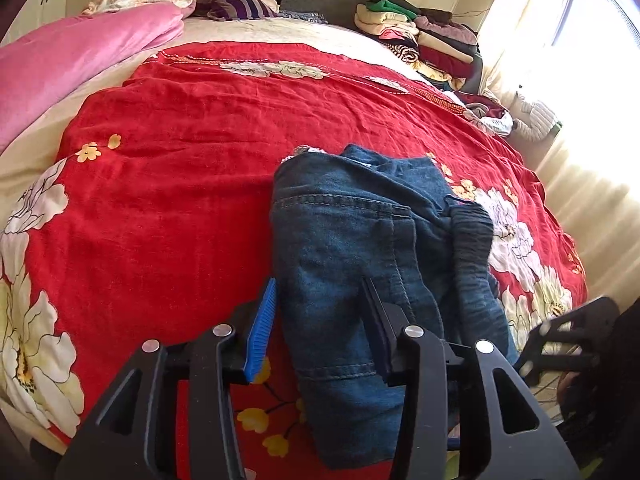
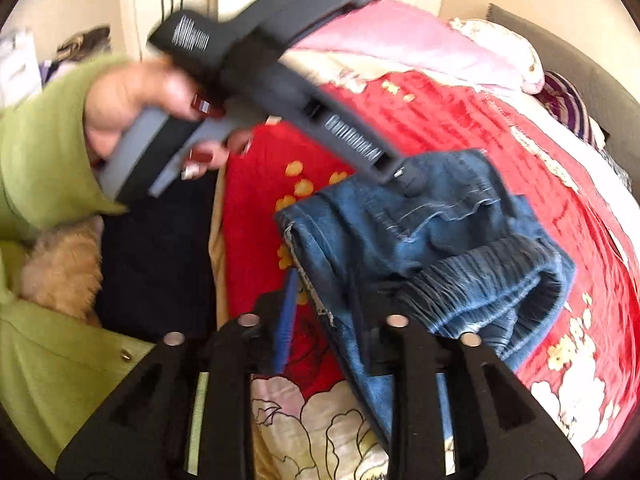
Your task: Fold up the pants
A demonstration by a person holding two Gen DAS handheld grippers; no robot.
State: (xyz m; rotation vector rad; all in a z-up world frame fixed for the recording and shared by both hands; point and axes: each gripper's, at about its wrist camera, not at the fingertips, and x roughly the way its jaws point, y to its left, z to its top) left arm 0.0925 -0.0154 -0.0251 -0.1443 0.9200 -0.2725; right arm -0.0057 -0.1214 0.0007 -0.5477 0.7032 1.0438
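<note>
Pants (image 1: 360, 264) of blue denim lie folded in a thick bundle on the near right part of my red flowered bedspread (image 1: 180, 152), their lower end cut off behind my tool. My left gripper (image 1: 320, 320) stands over their near edge with its jaws parted: the blue left pad (image 1: 262, 330) is over bare red cloth beside the denim, the dark right finger is over the fabric, and neither presses anything that I can see. A dark ribbed waistband or cuff (image 1: 472, 236) lies along the right side of the bundle; which of the two it is I cannot tell.

In the right wrist view my right gripper (image 2: 328, 320) is also parted, with the frayed near corner of the pants between its fingers. The blue left pad (image 2: 286, 320) stands clear of the cloth. The right finger is blurred against the denim, so I cannot say whether it touches. My left hand (image 2: 132, 112), in a green sleeve (image 2: 40, 144), holds the other tool's grey handle, smeared by motion, and its tip hides part of the far fold.

Farther off, a pink quilt (image 1: 68, 56) lies on the far left. A stack of folded clothes (image 1: 420, 36) sits on the far right. The window side beyond is washed out by light.
</note>
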